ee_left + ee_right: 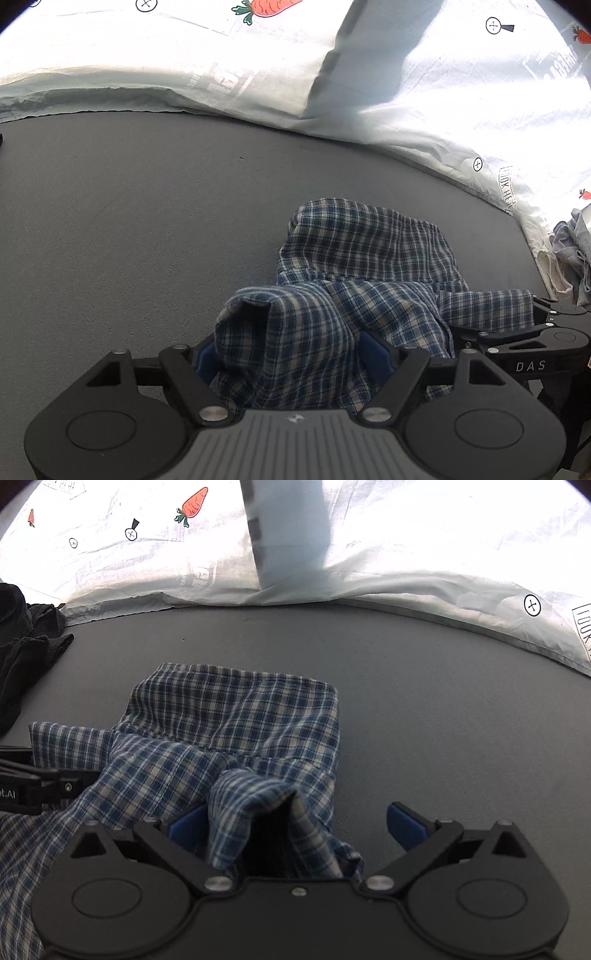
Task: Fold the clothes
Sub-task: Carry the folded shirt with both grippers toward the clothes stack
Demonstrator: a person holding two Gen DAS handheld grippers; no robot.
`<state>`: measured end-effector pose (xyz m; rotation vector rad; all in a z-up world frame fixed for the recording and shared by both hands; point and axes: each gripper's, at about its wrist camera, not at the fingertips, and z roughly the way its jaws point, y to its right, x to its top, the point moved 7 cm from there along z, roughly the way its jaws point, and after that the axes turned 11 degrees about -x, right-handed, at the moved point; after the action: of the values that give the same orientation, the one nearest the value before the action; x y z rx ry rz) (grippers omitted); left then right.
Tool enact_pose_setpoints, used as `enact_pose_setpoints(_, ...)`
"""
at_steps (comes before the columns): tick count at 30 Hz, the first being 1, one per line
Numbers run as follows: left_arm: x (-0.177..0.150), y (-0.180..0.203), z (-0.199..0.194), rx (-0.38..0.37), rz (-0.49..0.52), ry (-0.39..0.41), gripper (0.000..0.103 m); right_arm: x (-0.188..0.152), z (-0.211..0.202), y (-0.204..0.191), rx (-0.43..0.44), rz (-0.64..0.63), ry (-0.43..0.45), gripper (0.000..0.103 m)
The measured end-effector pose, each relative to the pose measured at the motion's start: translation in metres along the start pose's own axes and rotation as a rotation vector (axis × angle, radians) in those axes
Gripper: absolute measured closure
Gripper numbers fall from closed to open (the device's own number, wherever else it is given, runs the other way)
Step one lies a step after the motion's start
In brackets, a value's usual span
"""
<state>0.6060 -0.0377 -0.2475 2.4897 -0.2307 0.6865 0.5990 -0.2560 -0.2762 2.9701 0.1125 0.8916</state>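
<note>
My left gripper [291, 354] is clamped on a bunched fold of the plaid garment [369, 258]; only the right view shows my right gripper [295, 827] spread wide, cloth loose between, and dark clothes [26, 646] at nine o'clock. The garment lies on the grey mat [129, 221], carrot-print sheet [424, 554] at twelve.

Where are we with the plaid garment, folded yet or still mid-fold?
Mid-fold. Done: the plaid garment lies doubled over on the grey surface. In hand: a fabric bunch fills the left gripper; the right gripper stands wide, cloth against one pad only. Left: flattening, plus the dark clothes and the grey pile.
</note>
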Motion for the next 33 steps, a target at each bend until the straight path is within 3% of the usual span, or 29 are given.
enact_pose_setpoints(1,0.001,0.001,0.002,-0.006,0.009,-0.002,0.025,0.001,0.000,-0.002,0.008,-0.014,0.004,0.003)
enact_pose_setpoints(3,0.002,0.003,0.004,-0.017,0.018,0.000,0.026,0.002,-0.002,-0.006,0.053,-0.021,0.001,0.021)
enact_pose_setpoints(6,0.003,0.006,0.006,-0.044,0.011,0.007,0.029,0.001,-0.006,-0.011,0.109,-0.009,-0.004,0.037)
enact_pose_setpoints(7,0.002,0.008,0.006,-0.062,0.004,0.009,0.037,-0.001,-0.008,-0.012,0.127,-0.001,-0.002,0.041)
enact_pose_setpoints(9,-0.001,0.012,0.006,-0.112,-0.036,0.017,0.057,-0.003,-0.012,-0.015,0.166,0.028,-0.001,0.063)
enact_pose_setpoints(12,-0.007,0.022,-0.001,-0.150,-0.055,0.037,0.075,-0.008,-0.027,-0.022,0.167,0.027,0.027,0.079)
enact_pose_setpoints(15,-0.014,0.037,-0.018,-0.161,-0.036,0.067,0.082,-0.016,-0.054,-0.028,0.163,0.038,0.074,0.083)
enact_pose_setpoints(23,-0.054,0.090,-0.106,-0.228,-0.015,0.195,0.083,-0.052,-0.162,-0.023,0.159,0.213,0.218,0.085)
enact_pose_setpoints(33,-0.086,0.160,-0.183,-0.359,0.108,0.262,0.084,-0.090,-0.281,-0.012,0.044,0.319,0.356,0.085)
